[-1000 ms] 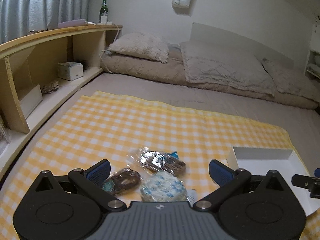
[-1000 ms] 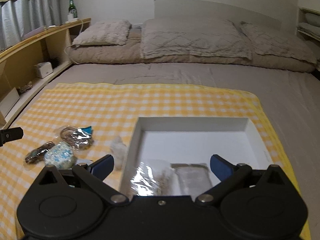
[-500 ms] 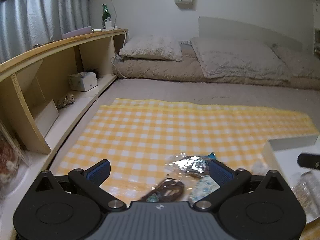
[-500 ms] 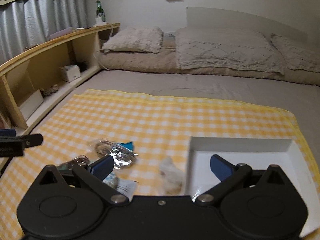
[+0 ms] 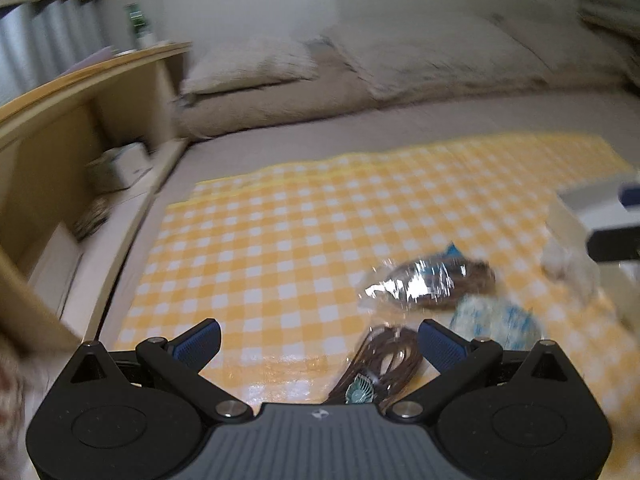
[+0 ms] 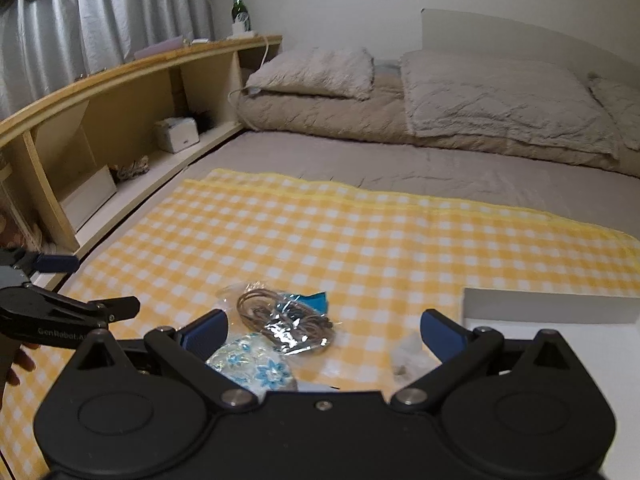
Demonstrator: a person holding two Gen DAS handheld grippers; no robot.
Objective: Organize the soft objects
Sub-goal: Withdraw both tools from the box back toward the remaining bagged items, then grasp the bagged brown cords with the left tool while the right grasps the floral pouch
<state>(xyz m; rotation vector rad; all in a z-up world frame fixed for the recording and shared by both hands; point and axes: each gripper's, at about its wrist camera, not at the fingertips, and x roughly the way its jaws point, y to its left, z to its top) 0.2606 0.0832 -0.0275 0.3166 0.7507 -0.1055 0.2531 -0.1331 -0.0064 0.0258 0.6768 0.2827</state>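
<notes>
Several soft packets lie on the yellow checked cloth (image 6: 360, 240). A clear bag of coiled brown cord with a blue tag (image 6: 284, 316) (image 5: 432, 280) lies beside a white pouch with blue flowers (image 6: 252, 368) (image 5: 496, 320). A second brown cord bundle (image 5: 384, 364) sits just inside the right finger of my open left gripper (image 5: 320, 340). A small whitish packet (image 6: 408, 356) (image 5: 568, 256) rests next to the white box (image 6: 552, 312). My right gripper (image 6: 323, 330) hangs open over the packets and holds nothing. The left wrist view is blurred.
A curved wooden shelf (image 6: 120, 80) runs along the left with a tissue box (image 6: 176, 134) and a green bottle (image 6: 240, 10) on top. Beige pillows (image 6: 316, 72) and bedding lie at the back. The left gripper (image 6: 60, 312) and a hand (image 6: 16, 364) show at the left.
Both views have swung left. The white box has slid to the right edge, and the right gripper has gone from over the box to over the packets. Both grippers stay open.
</notes>
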